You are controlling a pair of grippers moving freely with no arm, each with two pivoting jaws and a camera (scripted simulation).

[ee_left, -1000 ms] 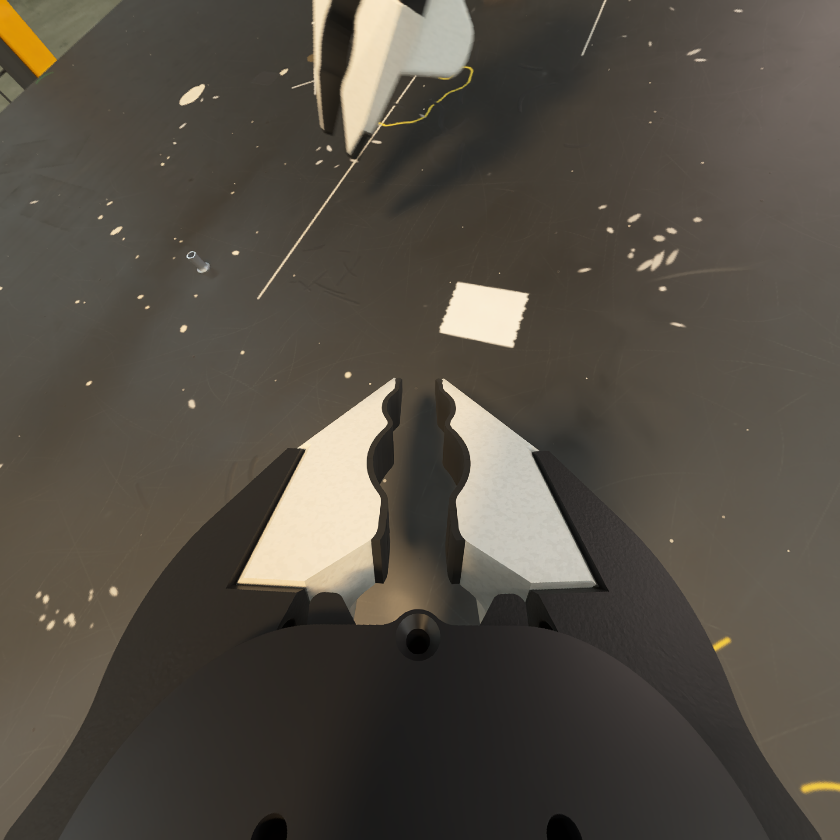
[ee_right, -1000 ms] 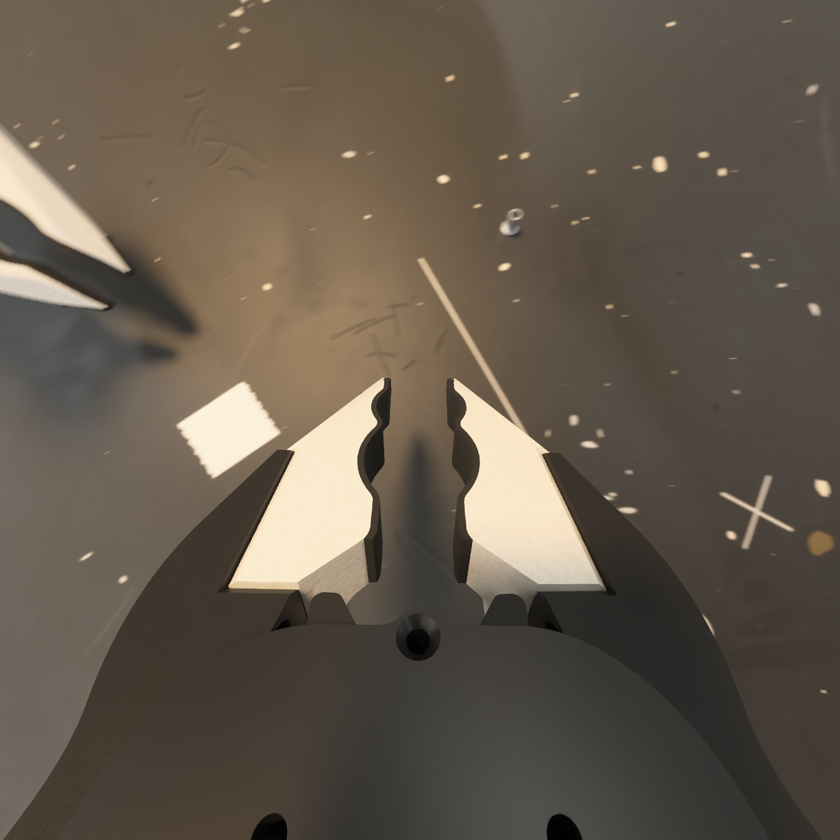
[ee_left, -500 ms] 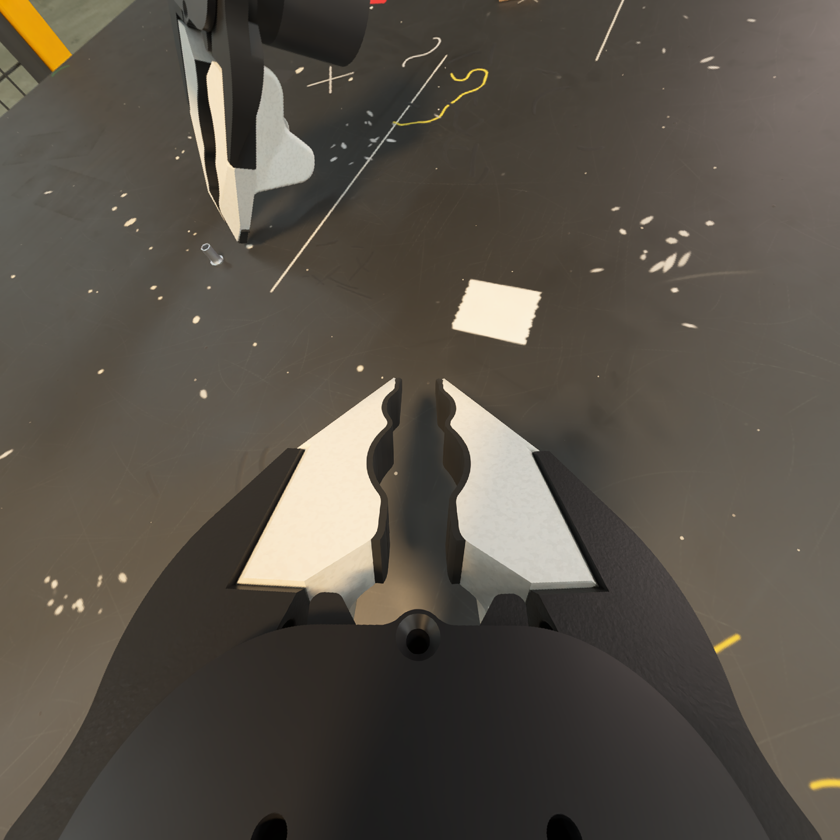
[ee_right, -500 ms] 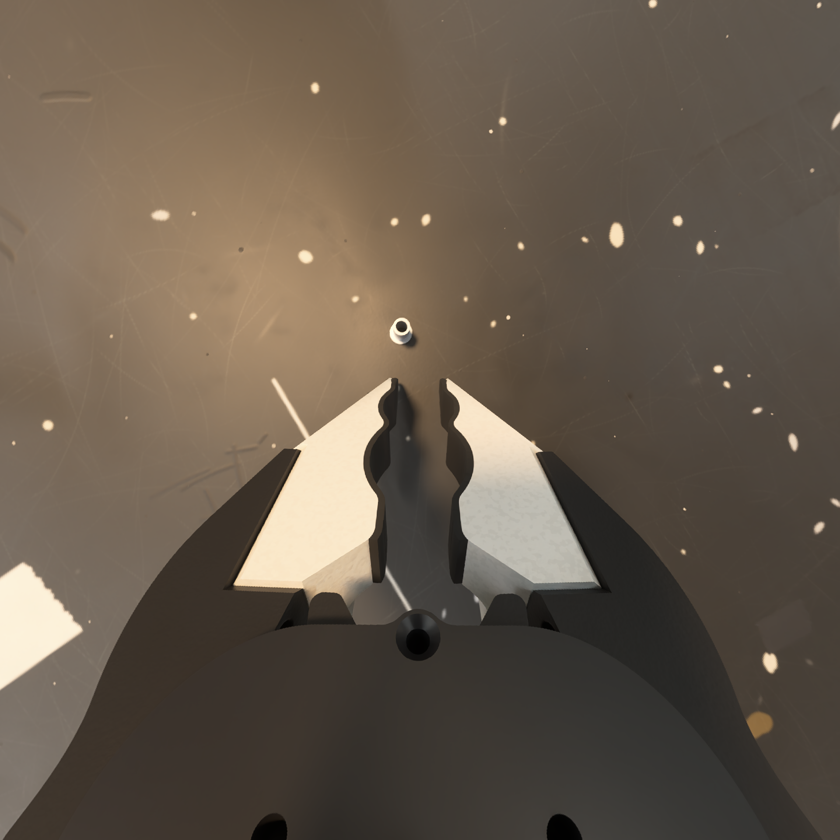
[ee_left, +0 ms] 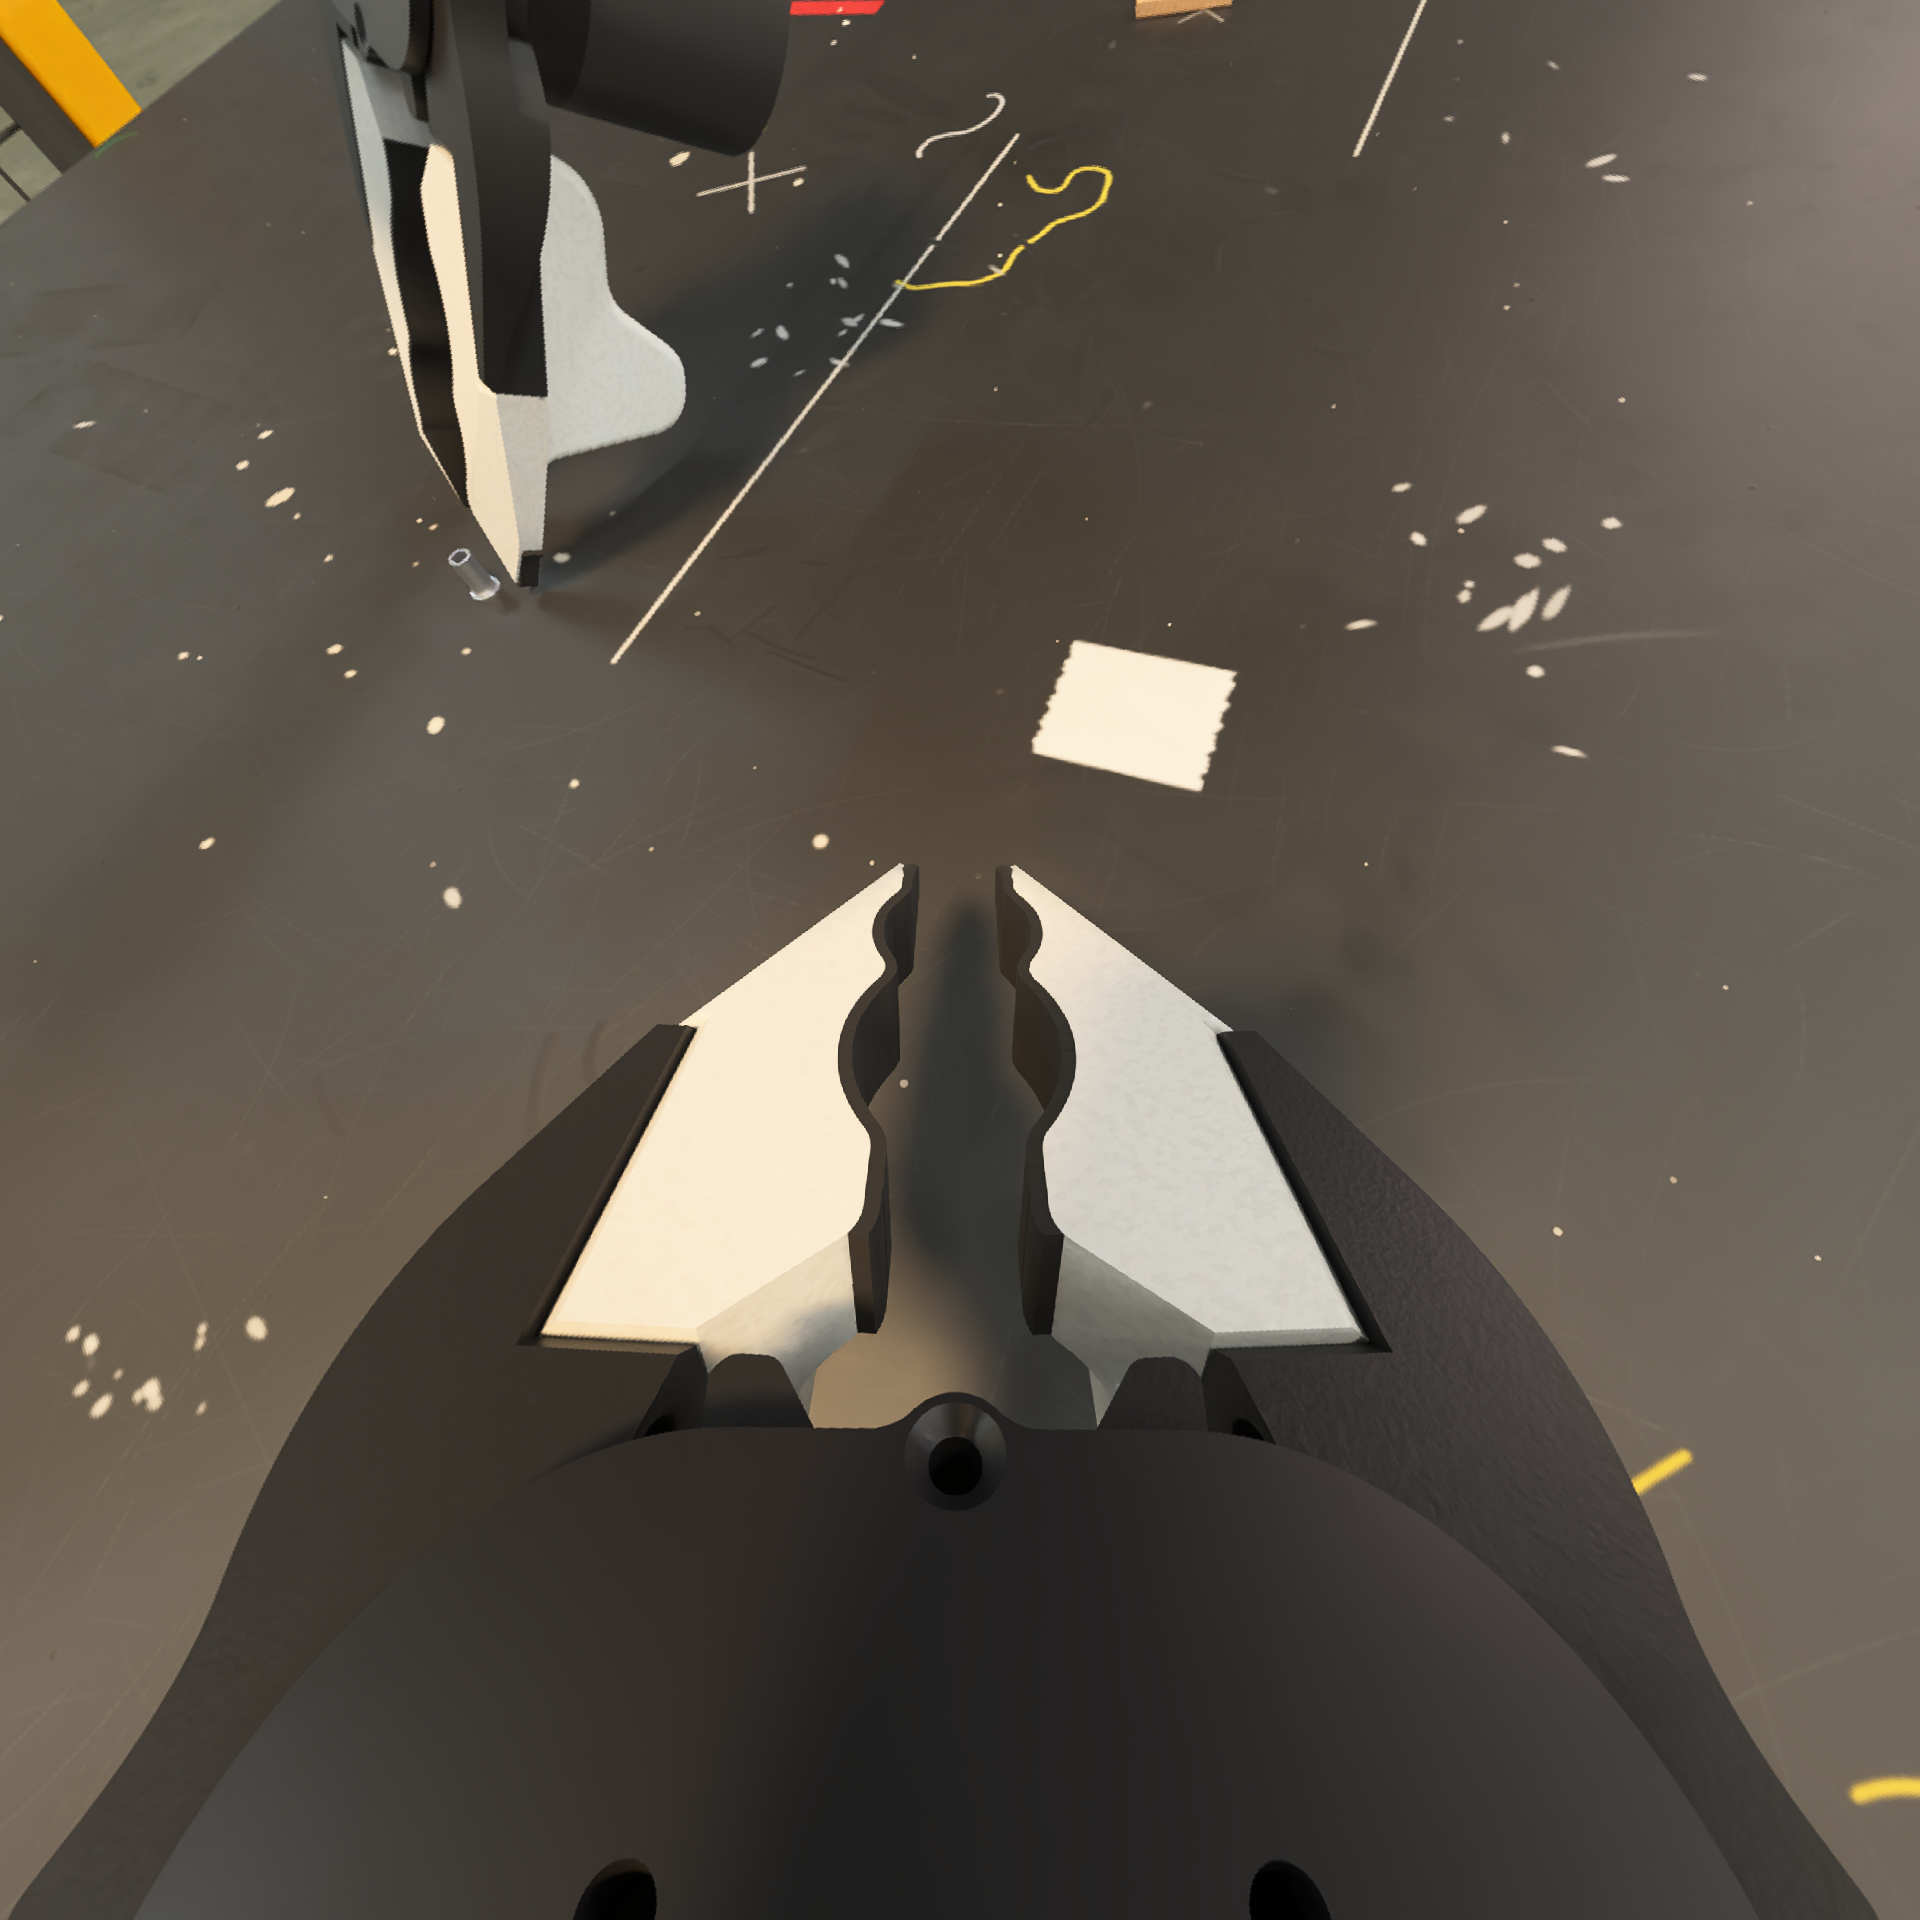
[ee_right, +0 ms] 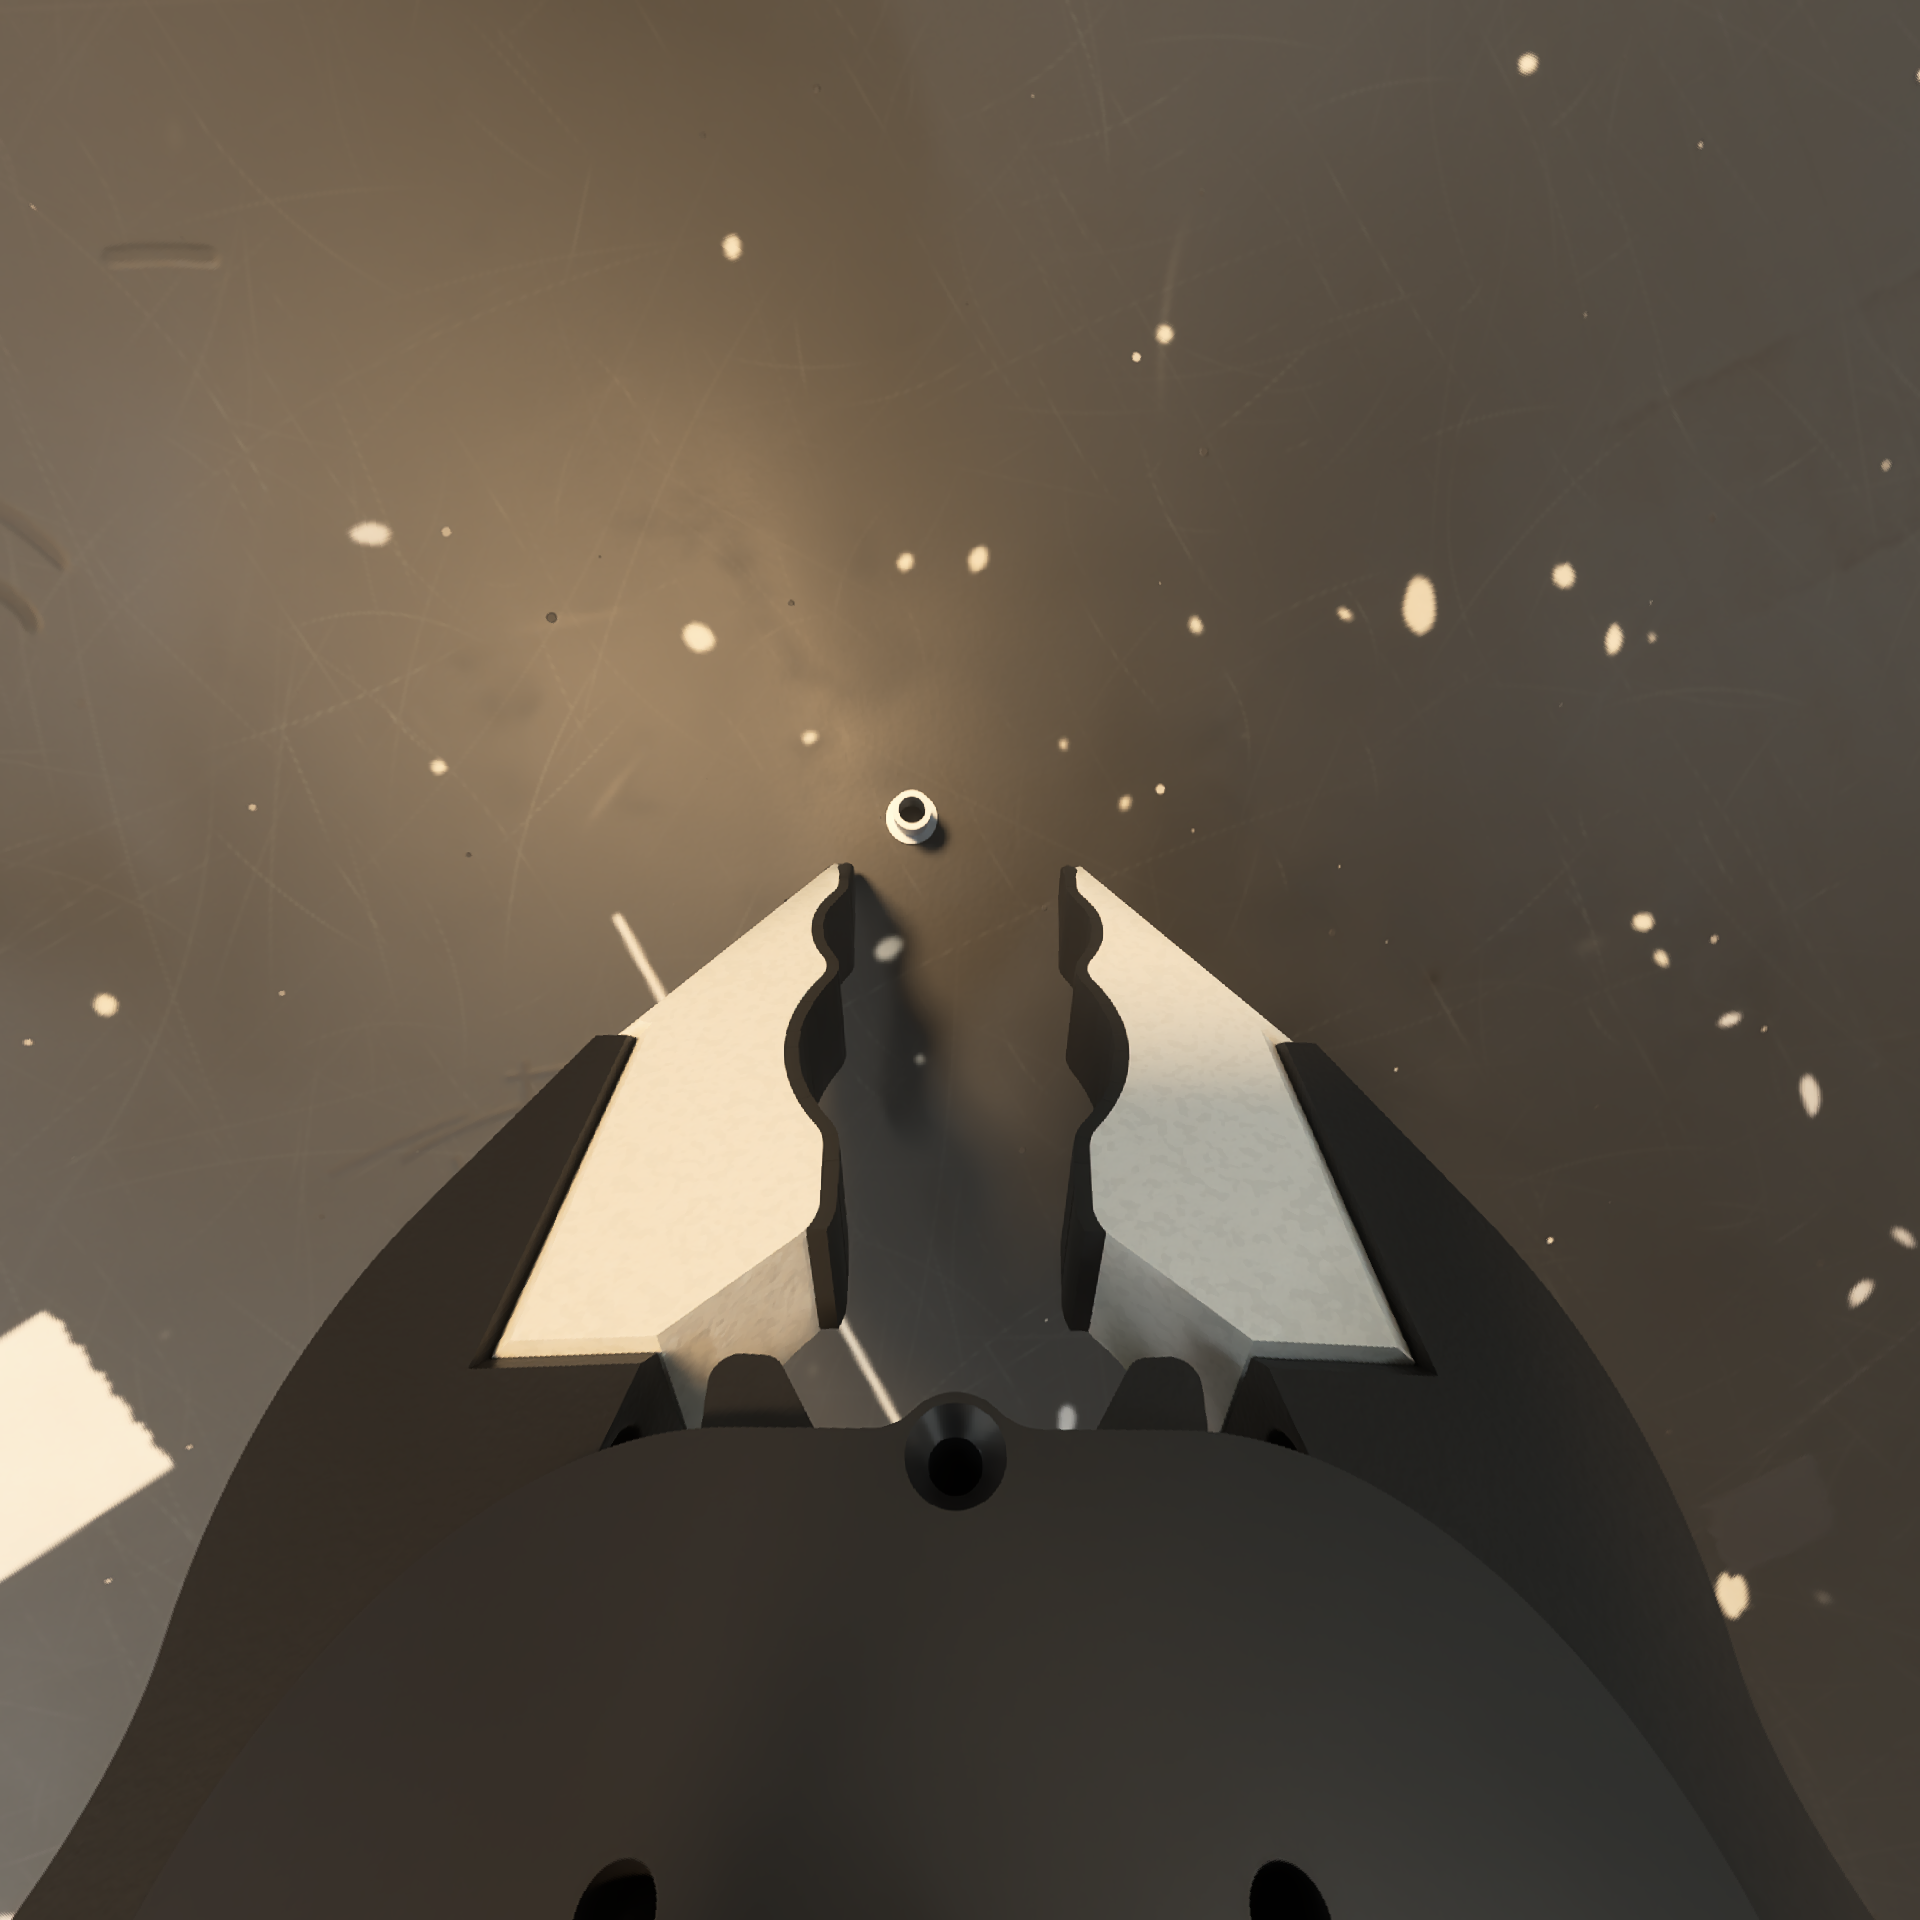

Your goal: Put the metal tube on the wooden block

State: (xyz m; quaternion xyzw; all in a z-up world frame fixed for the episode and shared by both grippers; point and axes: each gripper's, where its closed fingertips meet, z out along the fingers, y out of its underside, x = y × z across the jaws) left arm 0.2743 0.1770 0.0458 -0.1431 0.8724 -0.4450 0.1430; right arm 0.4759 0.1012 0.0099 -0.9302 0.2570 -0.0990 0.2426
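Small metal tube [ee_right: 912,818] upright on the dark counter [ee_right: 1455,416], open end up, not yet on the wooden block. Toward the far left corner of the counter in the left wrist view, well away from the near edge.

Right gripper [ee_right: 957,878] pointing down at the counter, tips just beside the tube. Jaws apart with a clear gap, holding nothing. Tube just past the tips, a bit nearer the left one, not between them and not touching.

Left gripper [ee_left: 956,875] over the middle of the counter, well apart from the tube. Jaws narrow, only a thin slit between them, holding nothing.

White square patch [ee_left: 1135,715] flat on the counter, just ahead of the left gripper. Yellow squiggle [ee_left: 1039,234] farther off.

Bit of tan wooden block [ee_left: 1184,8] near the far edge of the counter, cut off at the top of the view, well apart from the tube. Pale spots and thin white lines all over the counter.
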